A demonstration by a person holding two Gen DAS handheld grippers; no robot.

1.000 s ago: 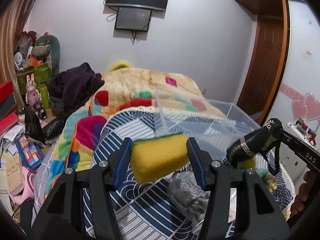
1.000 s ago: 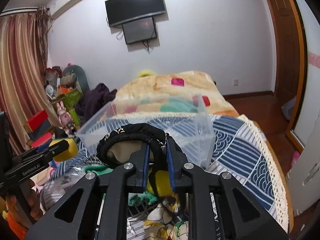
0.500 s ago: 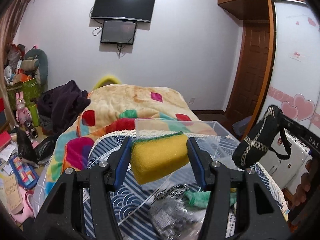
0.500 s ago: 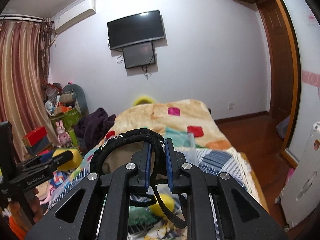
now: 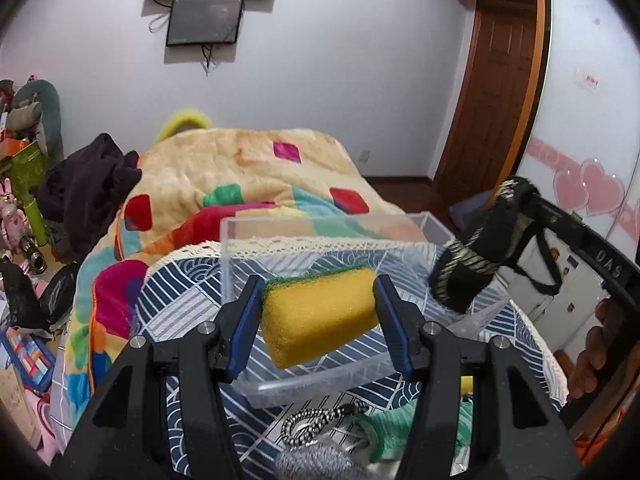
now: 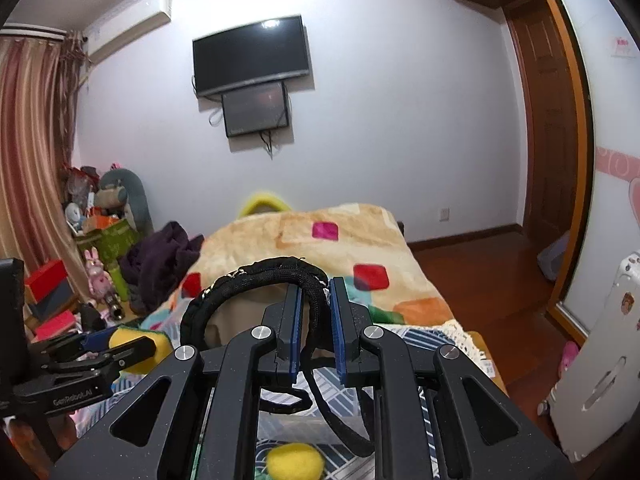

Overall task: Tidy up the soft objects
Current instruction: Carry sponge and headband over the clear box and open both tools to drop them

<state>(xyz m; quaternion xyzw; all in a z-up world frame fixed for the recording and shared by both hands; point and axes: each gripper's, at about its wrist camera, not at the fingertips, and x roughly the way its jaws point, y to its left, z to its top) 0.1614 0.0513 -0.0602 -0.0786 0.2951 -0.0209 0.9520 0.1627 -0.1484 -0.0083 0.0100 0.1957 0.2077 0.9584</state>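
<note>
A yellow sponge (image 5: 318, 316) with a green top is clamped in the left gripper (image 5: 318, 320), held above the near wall of a clear plastic box (image 5: 320, 236). A black headband (image 6: 256, 292) is pinched in the right gripper (image 6: 315, 328). The box is set on a blue patterned cloth (image 5: 180, 304); a colourful blanket (image 5: 256, 168) is seen beyond.

My right tongs (image 6: 315, 322) pinch a black headband (image 6: 256, 284); left tongs (image 6: 120, 354) at nine o'clock clamp a yellow sponge (image 6: 138, 350).
</note>
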